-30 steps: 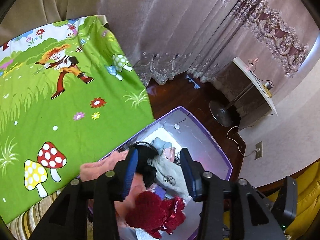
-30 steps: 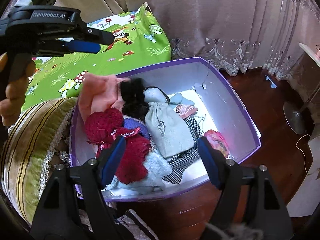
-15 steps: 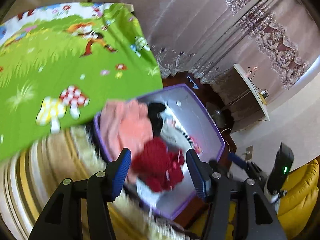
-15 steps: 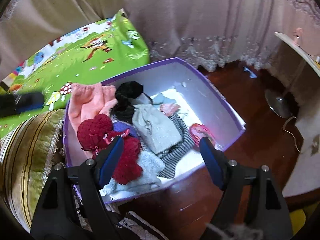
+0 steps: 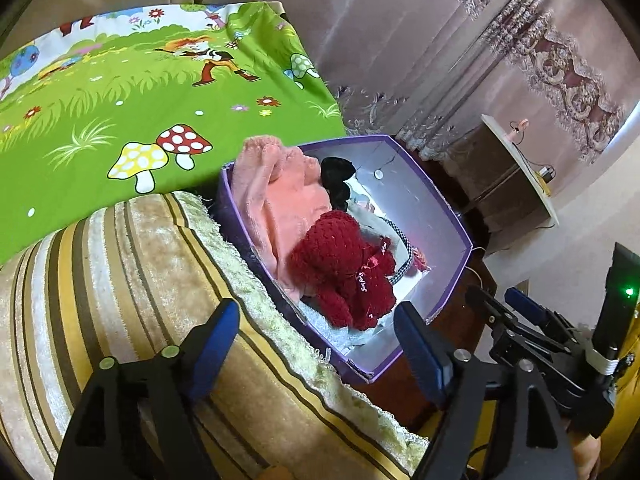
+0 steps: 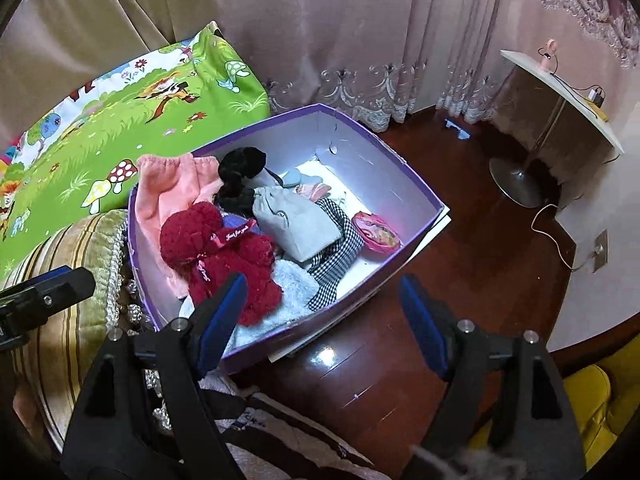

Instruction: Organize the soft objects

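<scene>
The soft things lie heaped in the purple box (image 6: 404, 172) on the wooden floor (image 6: 460, 280): a dark red knitted toy (image 6: 224, 252) near the front, a pink towel (image 6: 168, 192) draped over the box's left wall, a grey pouch (image 6: 300, 228) and a checked cloth (image 6: 340, 256) in the middle. The box sits just beside a striped cushion (image 5: 120, 280) and a green cartoon sheet (image 5: 120, 112). Your left gripper (image 5: 316, 350) hangs over the cushion's edge, its fingers opening with nothing between them. Your right gripper (image 6: 320, 316) hovers at the box's near side, fingers spread and empty.
</scene>
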